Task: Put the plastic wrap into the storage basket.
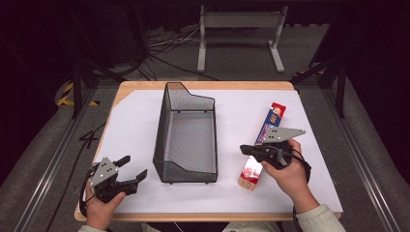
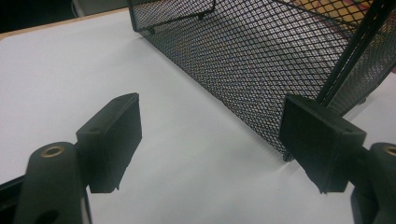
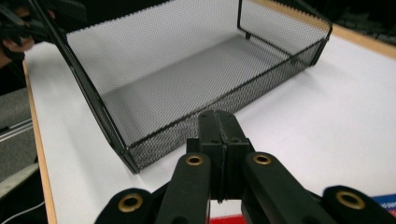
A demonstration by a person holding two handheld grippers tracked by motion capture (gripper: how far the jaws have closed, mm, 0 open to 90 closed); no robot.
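- Nearest the camera in the high view, two hands are seen coming in from the bottom edge, each carrying a gripper over the white-covered surface.
- On the left, the left gripper is held near the front edge, its jaws spread wide with nothing between them; in the left gripper view the bare white sheet lies between the two black pads, and the mesh wall stands just beyond.
- On the right, the right gripper is held above the near half of a long box. Its jaws are pressed together with nothing between them, as the right gripper view shows, where the two tips meet and point toward the basket.
- That box, printed in red, blue and white, lies flat on the surface to the right of the basket, its length running away from the person; a sliver of its red end is seen at the bottom of the right gripper view. Whether the gripper body touches it cannot be told.
- In the middle stands a black mesh basket, empty, long side running front to back.
- The step in hand is judged to be picking up the box. To do it well, the jaws should be opened wider than the box, lowered astride its narrow width near the middle, and closed squarely so it does not tip when lifted toward the basket.
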